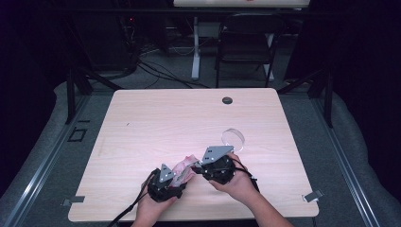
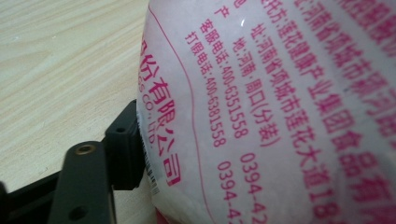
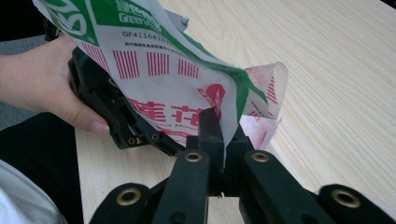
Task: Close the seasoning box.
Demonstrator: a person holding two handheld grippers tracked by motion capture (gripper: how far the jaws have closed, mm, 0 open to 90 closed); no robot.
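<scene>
While both hands are working at the near edge of the table [image 1: 142, 123] in the high view, the packet [image 1: 184, 166] is hanging between the two tools: the left gripper [image 1: 176, 180] is sitting at its near-left side and the right gripper [image 1: 198, 165] at its right. A clear round lid [image 1: 233, 137] is lying farther back to the right, well apart from them.

Looking along the left gripper in its own view, the packet [image 2: 280, 112] is bulging right in front of the camera, and one black jaw is lying against its left side. The other jaw is hidden behind the film, so I cannot tell whether this tool is actually gripping.

Turning to the right gripper view, the right gripper [image 3: 224, 140] is standing fully closed, pinching a thin edge of the packet [image 3: 187, 74], while the left gripper [image 3: 116, 112] and its hand [image 3: 42, 88] are waiting at the far left side.

Judging from this, the danger is tearing or slipping: pulling the hands apart with so little film in the pinch could rip the seam unevenly, or the edge could slide free and spill the contents onto the table.
</scene>
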